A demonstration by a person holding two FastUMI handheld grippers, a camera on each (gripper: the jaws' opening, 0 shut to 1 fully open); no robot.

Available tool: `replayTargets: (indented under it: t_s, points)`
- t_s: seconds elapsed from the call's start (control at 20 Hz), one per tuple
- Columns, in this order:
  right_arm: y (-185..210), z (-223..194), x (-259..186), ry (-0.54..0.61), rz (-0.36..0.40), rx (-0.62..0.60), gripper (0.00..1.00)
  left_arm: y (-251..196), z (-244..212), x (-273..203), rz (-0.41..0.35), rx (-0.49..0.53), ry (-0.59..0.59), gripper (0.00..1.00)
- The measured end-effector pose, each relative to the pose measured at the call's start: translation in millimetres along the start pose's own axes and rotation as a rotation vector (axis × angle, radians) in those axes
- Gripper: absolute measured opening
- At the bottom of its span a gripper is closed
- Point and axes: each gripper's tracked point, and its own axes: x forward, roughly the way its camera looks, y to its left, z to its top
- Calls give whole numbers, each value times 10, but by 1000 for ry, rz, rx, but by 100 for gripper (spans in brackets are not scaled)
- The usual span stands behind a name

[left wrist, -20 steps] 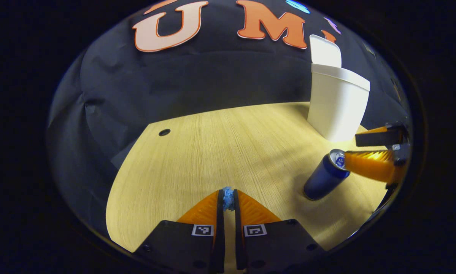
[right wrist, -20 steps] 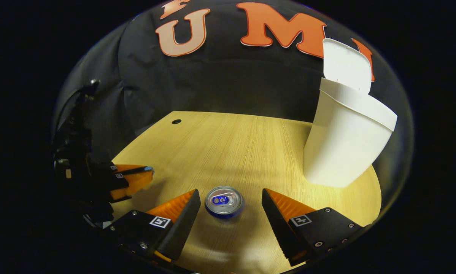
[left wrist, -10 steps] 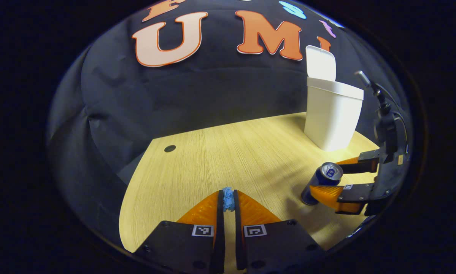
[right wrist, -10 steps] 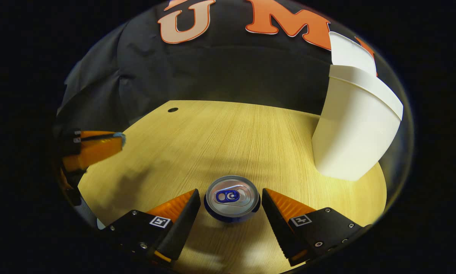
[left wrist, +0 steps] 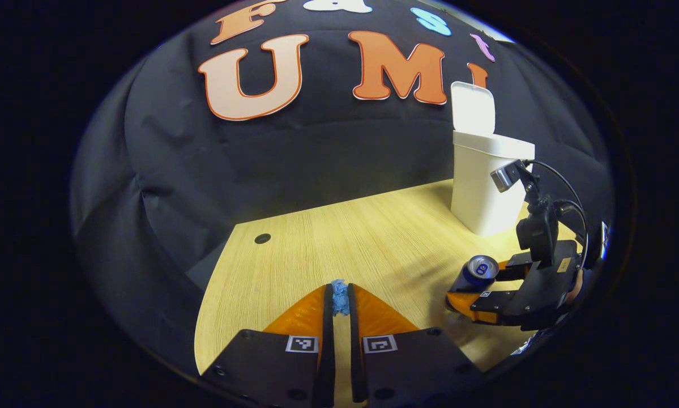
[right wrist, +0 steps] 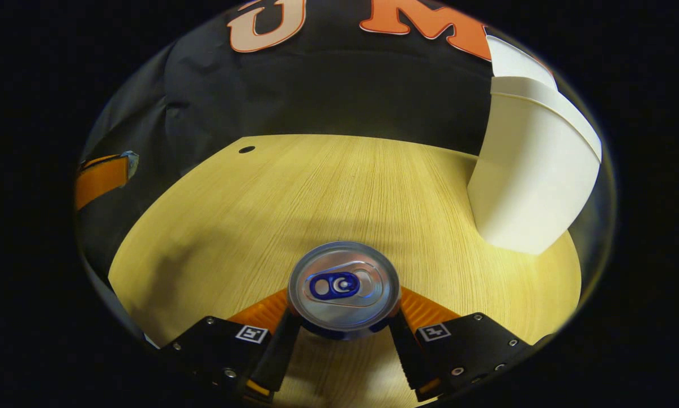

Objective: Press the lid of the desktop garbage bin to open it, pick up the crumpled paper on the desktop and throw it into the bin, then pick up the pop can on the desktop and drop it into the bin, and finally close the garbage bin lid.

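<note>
- While the wooden desktop (left wrist: 328, 238) runs back to the black cloth wall (left wrist: 163, 170), a small hole (left wrist: 262, 238) sits near its far-left corner.
- Left gripper (left wrist: 340, 300): fingers nearly together, pinching the crumpled paper (left wrist: 339, 294) above the desk.
- Pop can (right wrist: 344, 286) upright between the right gripper (right wrist: 344, 334) fingers; contact unclear.
- Garbage bin (left wrist: 486, 181) far right, lid (left wrist: 473, 107) raised; contents hidden.

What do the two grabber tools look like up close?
Each has two wedge-shaped ribbed fingers on black blocks that carry small square black-and-white markers. That shows on the left gripper and the right gripper. In the left gripper view the right gripper also carries a black mount, a small grey box on top and looping black cables.
</note>
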Motion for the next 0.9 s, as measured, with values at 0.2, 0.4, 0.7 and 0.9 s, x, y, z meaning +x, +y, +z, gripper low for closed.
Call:
replayTargets:
  t_s: [0.2, 0.4, 0.7, 0.9]
  points:
    - [-61, 111, -106, -28, -14, -22, 80, -36, 149, 2, -1, -15, -27, 15]
    - [-250, 260, -305, -61, -38, -22, 80, -164, 270, 44, -8, -29, -50, 15]
    - [-737, 308, -570, -93, -87, -7, 80, -684, 605, 166, -65, 7, -94, 15]
    - [-1132, 232, -742, -99, -129, 23, 80, -1125, 896, 201, -117, 30, -141, 15]
